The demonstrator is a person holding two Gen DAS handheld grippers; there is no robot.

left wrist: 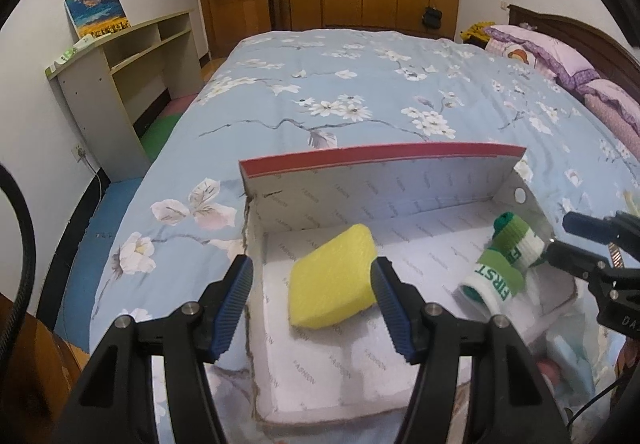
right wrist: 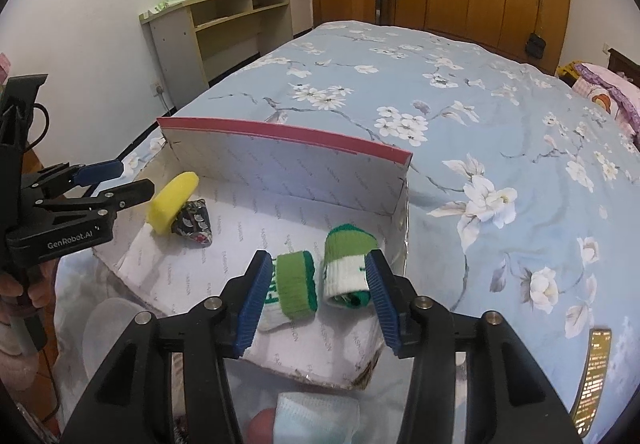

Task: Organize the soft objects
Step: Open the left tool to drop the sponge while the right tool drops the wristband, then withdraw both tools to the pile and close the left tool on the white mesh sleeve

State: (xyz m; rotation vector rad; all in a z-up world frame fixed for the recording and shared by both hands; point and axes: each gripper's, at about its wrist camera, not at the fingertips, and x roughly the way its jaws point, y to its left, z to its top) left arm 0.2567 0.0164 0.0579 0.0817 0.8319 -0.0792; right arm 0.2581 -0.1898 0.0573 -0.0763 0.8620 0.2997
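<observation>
An open cardboard box [left wrist: 360, 180] [right wrist: 288, 160] with a red-edged upright flap lies on the bed. A yellow sponge [left wrist: 334, 276] [right wrist: 172, 202] rests inside it, leaning on a small dark patterned pouch [right wrist: 194, 222]. My left gripper [left wrist: 312, 300] [right wrist: 120, 180] is open, its jaws on either side of the sponge, not touching it. Two rolled green-and-white socks [right wrist: 296, 288] [right wrist: 348, 270] lie in the box; they also show in the left wrist view [left wrist: 506, 260]. My right gripper [right wrist: 316, 300] [left wrist: 560, 232] is open around them.
The blue floral bedspread [left wrist: 340, 92] covers the bed. A low shelf unit [left wrist: 120, 80] stands by the left wall, pillows [left wrist: 560, 60] at the right. A light blue cloth [right wrist: 316, 420] lies below the box, and a phone [right wrist: 596, 376] lies at the right.
</observation>
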